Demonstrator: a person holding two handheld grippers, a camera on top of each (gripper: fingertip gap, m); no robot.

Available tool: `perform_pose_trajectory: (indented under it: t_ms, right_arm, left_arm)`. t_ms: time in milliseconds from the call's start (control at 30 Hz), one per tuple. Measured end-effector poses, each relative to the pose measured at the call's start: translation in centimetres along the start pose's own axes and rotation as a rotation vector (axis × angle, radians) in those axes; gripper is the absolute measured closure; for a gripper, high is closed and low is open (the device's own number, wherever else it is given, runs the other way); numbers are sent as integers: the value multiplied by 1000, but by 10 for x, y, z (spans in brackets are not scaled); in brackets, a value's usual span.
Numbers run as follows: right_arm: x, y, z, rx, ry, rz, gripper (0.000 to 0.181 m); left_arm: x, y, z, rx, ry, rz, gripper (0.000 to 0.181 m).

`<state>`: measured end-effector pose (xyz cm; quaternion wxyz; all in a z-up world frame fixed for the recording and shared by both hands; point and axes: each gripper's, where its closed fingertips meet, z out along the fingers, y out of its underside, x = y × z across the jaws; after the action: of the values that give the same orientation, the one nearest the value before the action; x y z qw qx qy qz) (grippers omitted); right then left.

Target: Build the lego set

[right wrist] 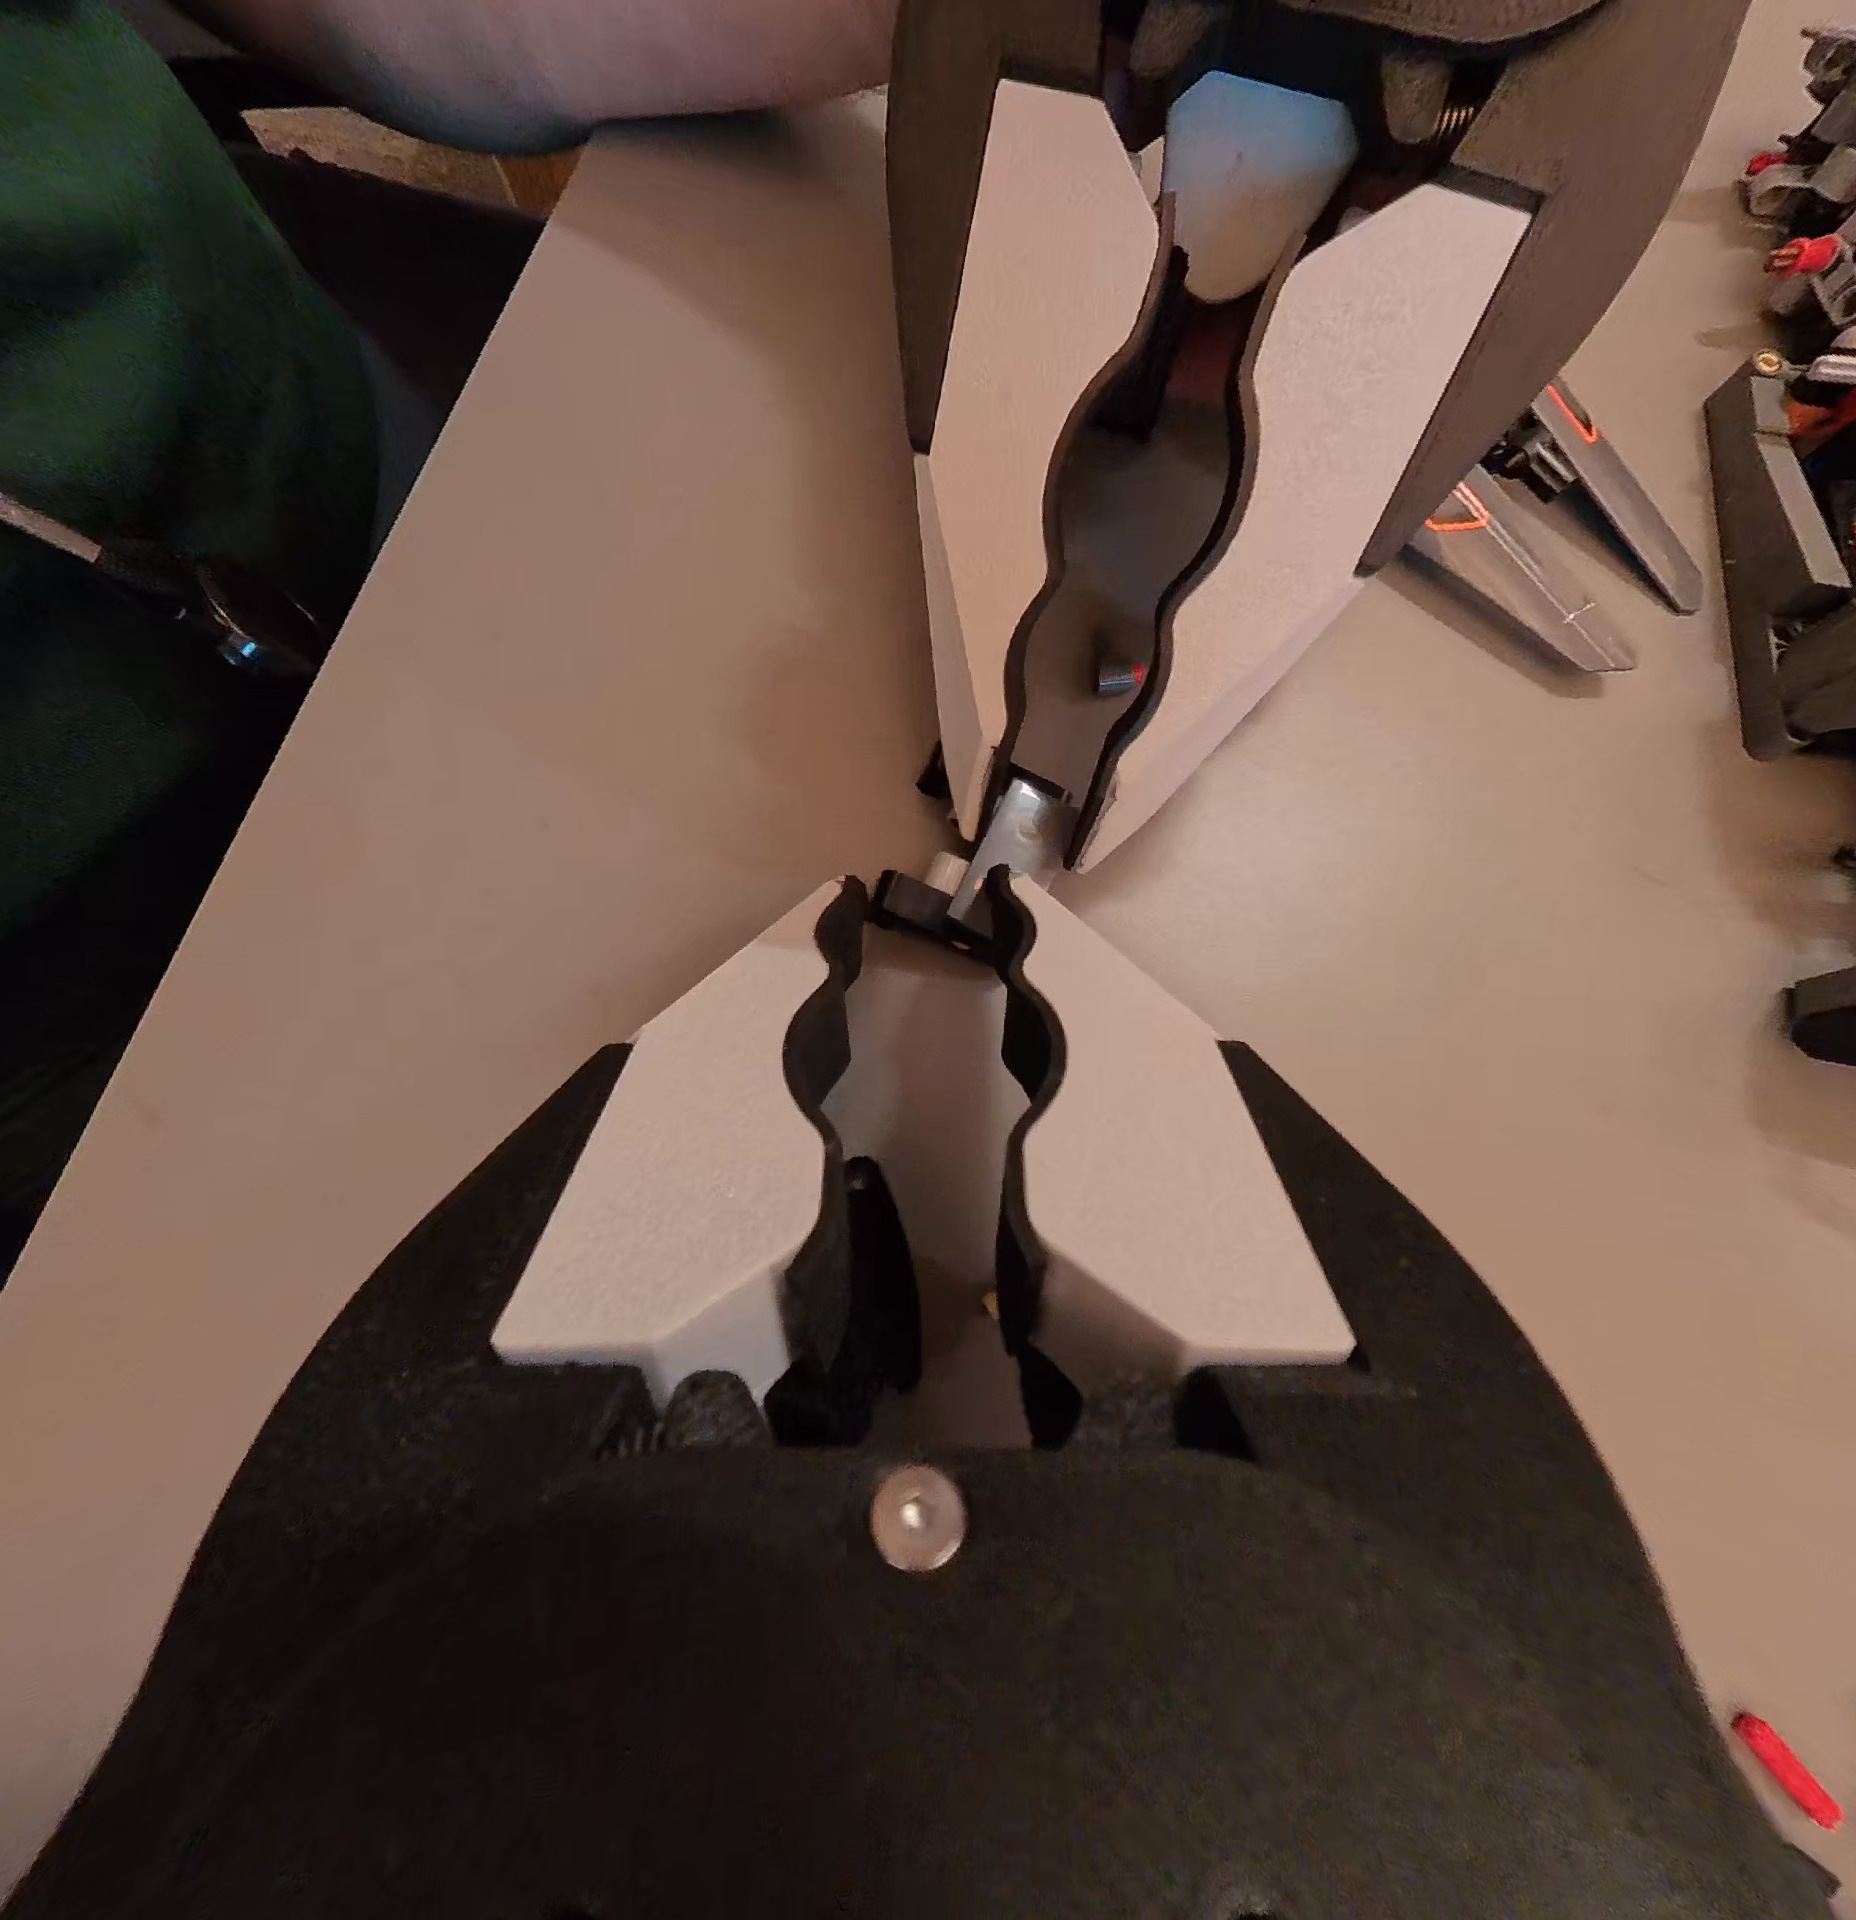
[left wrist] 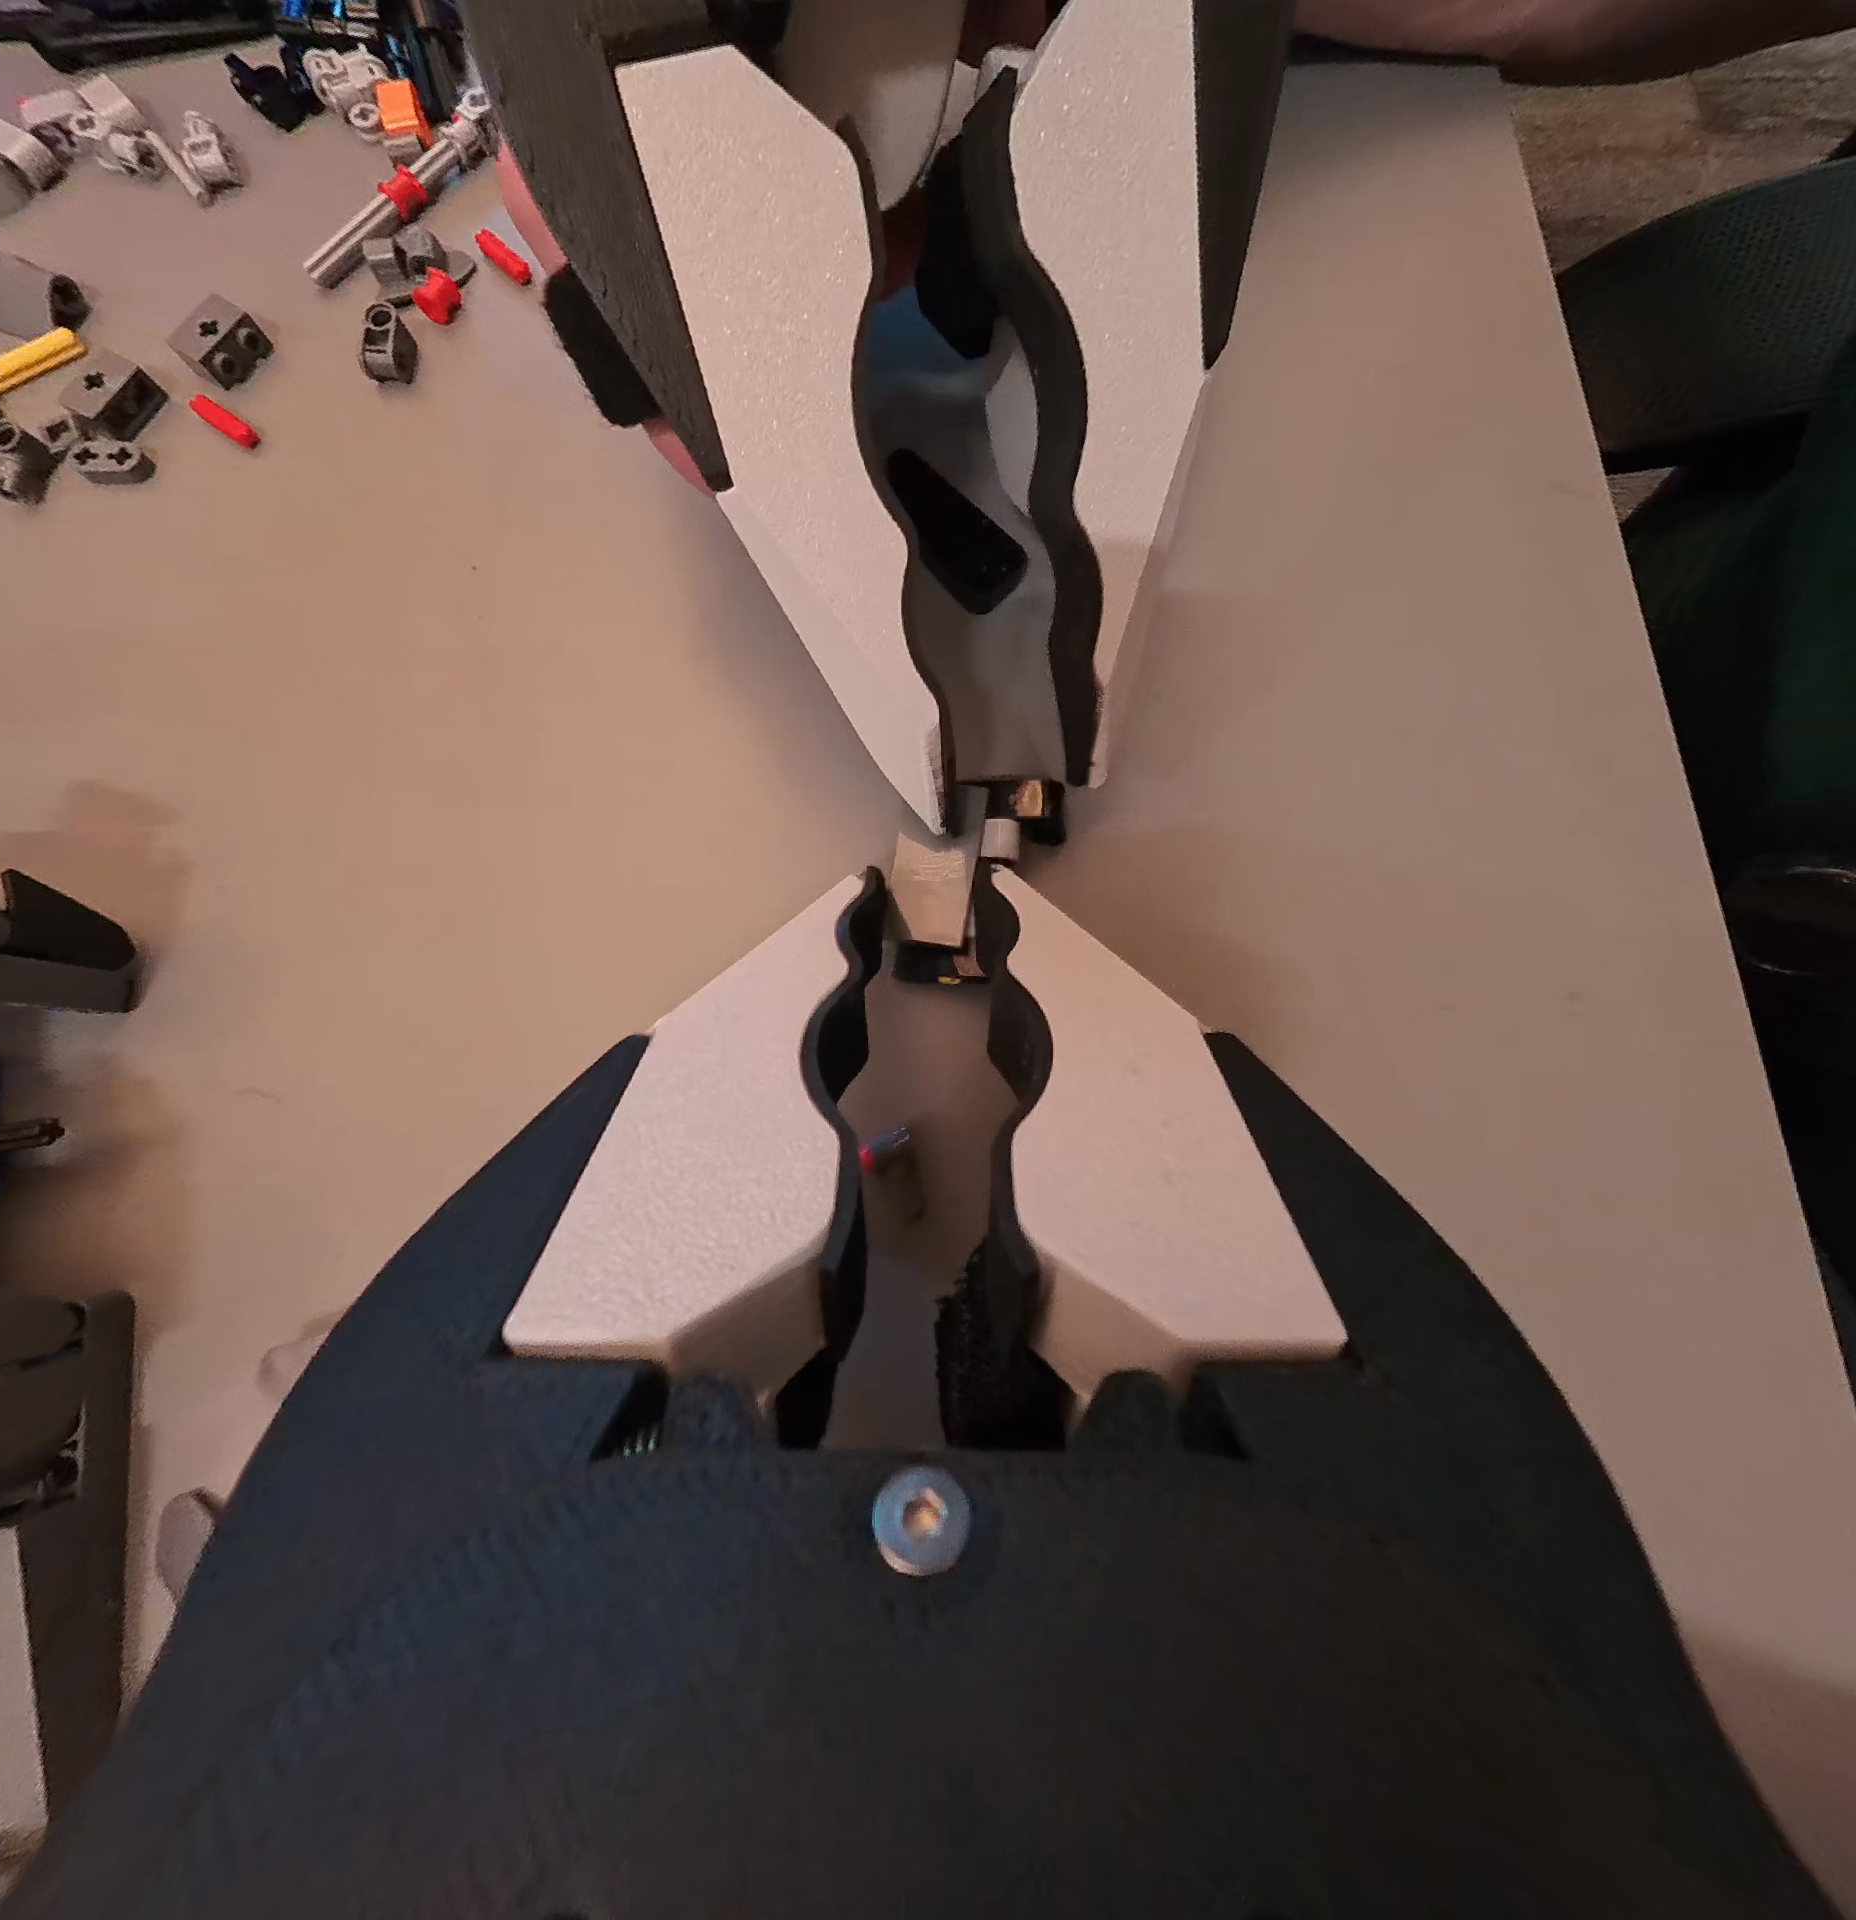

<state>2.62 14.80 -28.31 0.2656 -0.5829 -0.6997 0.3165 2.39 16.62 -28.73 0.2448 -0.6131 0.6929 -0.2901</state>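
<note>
Grippers tip to tip over the white table (left wrist: 1371,727). Left gripper (left wrist: 932,920) pinches a light grey brick (left wrist: 932,891), fingers closed on it. Right gripper (right wrist: 929,906) pinches a small black piece (right wrist: 908,896) that touches the brick's end. Loose grey and red lego parts (left wrist: 228,343) lie far left in the left wrist view; a red pin (right wrist: 1786,1782) lies near right in the right wrist view.

Pale table (left wrist: 488,727): loose grey bricks (left wrist: 223,343), red pins (left wrist: 223,421), yellow rod (left wrist: 25,364) scattered far left. Dark grey wedge pieces (right wrist: 1589,540) with built sections far right.
</note>
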Motion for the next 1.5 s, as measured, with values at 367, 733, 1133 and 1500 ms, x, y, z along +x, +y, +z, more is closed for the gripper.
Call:
perform_pose_trajectory:
  t_ms: [367,733,1133,1500]
  right_arm:
    - [-1,-2,2,2,-9,5,153]
    - [-1,-3,3,8,-6,3,152]
    - [1,-1,2,6,-8,23,148]
    - [-2,-5,5,13,-17,16,149]
  left_arm:
    - [0,2,-6,2,-21,18,172]
    - [3,6,-10,-16,-45,51,164]
    - [4,7,-10,-41,-79,101,169]
    - [2,7,-10,-37,-92,94,165]
